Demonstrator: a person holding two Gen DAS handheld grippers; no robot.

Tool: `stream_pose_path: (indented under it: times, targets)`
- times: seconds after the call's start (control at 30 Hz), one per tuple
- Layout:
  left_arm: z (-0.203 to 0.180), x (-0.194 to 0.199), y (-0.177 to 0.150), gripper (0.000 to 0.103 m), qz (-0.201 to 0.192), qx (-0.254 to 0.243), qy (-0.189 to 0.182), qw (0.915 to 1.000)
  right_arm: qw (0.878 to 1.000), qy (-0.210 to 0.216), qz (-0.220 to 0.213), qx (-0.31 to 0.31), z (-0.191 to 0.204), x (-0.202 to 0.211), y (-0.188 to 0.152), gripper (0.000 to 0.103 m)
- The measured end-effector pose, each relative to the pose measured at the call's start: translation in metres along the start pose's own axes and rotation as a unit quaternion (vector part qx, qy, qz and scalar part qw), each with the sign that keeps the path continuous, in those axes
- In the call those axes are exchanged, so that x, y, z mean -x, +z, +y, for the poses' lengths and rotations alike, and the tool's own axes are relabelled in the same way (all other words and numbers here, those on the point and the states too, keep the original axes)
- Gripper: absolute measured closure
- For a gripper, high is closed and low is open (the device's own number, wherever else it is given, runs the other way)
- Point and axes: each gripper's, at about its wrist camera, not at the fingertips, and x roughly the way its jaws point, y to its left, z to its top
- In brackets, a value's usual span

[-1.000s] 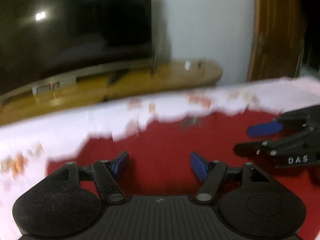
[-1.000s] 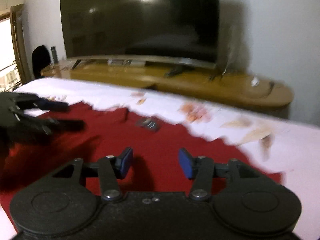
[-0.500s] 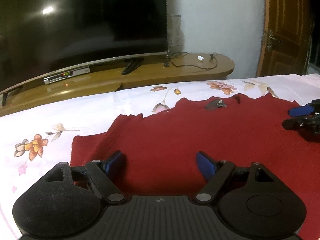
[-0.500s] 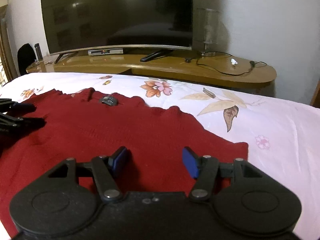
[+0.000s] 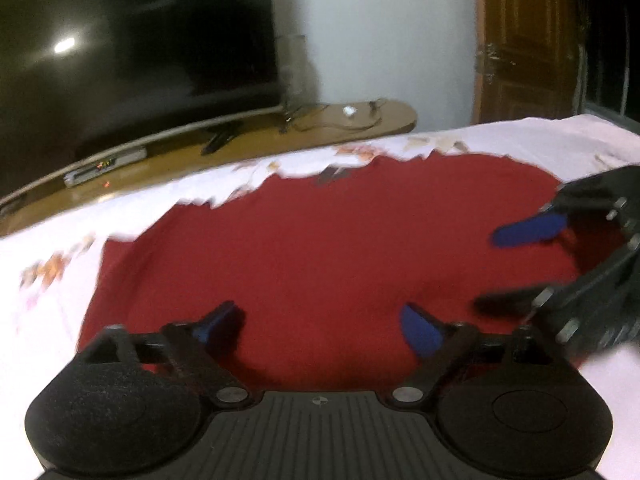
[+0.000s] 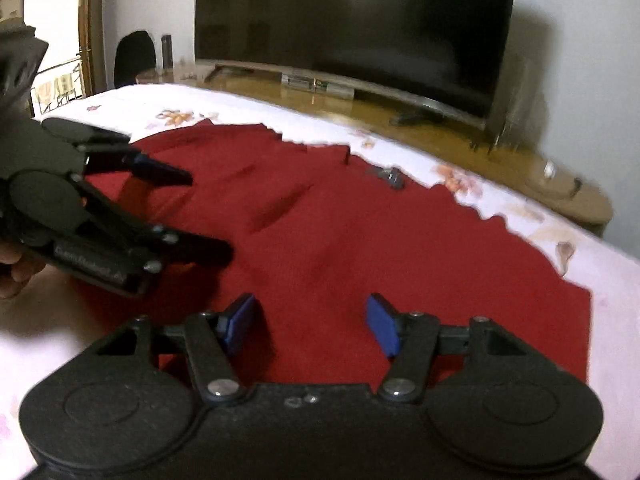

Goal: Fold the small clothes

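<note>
Red sweater (image 5: 332, 248) comes first, because it is the biggest thing close by: it lies spread out flat on a white bed sheet (image 6: 616, 292) that has flowers printed on it. Its long way runs from side to side in front of both tools, and its top edge, the one with the small grey tag (image 6: 390, 176), is on the far side near the TV (image 6: 352, 24) and the long wooden TV stand (image 5: 256, 140). The pictures are blurry, so small things are hard to see. Some soft wrinkles show in the red cloth on the left part in the right camera's view. The left gripper (image 5: 320, 324) sits low over the near edge of the sweater with its two blue fingers wide apart, and there is nothing between them. The right gripper (image 6: 310, 324) is the same: its jaws are spread and it holds nothing, with red cloth right under it. Each tool shows up in the other one's camera, so they are near each other, both at the near edge. The cloth goes away from them toward the TV. I think the next job is to pinch this near edge, one tool at each end, and lift it over toward the far edge. Both look about as close to the cloth, so neither one has to reach far.
</note>
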Motion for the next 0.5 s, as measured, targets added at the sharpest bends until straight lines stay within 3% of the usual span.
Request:
stream_pose_path:
  times: [0.13, 0.2, 0.3, 0.4, 0.5]
  targets:
    - [0.02, 0.023, -0.019, 0.011, 0.002, -0.015, 0.019, 0.9997, 1.0, -0.027, 0.004, 0.014, -0.017, 0.026, -0.018, 0.042]
    - [0.037, 0.033, -0.028, 0.011, 0.009, 0.001, 0.025, 0.9996, 0.999, -0.049, 0.011, 0.019, -0.029, 0.045, -0.034, 0.042]
    - [0.063, 0.04, -0.038, 0.01, 0.015, 0.056, 0.019, 0.9982, 0.997, -0.059, 0.02, -0.048, -0.061, 0.069, -0.058, 0.042]
    - [0.06, 0.033, -0.036, 0.009, 0.021, 0.045, 0.03, 0.9983, 0.995, -0.065, 0.013, -0.08, -0.066, 0.076, -0.069, 0.041]
    - [0.056, 0.042, -0.029, 0.009, 0.032, 0.064, 0.045, 0.9965, 0.991, -0.085, 0.016, -0.103, -0.059, 0.071, -0.057, 0.041]
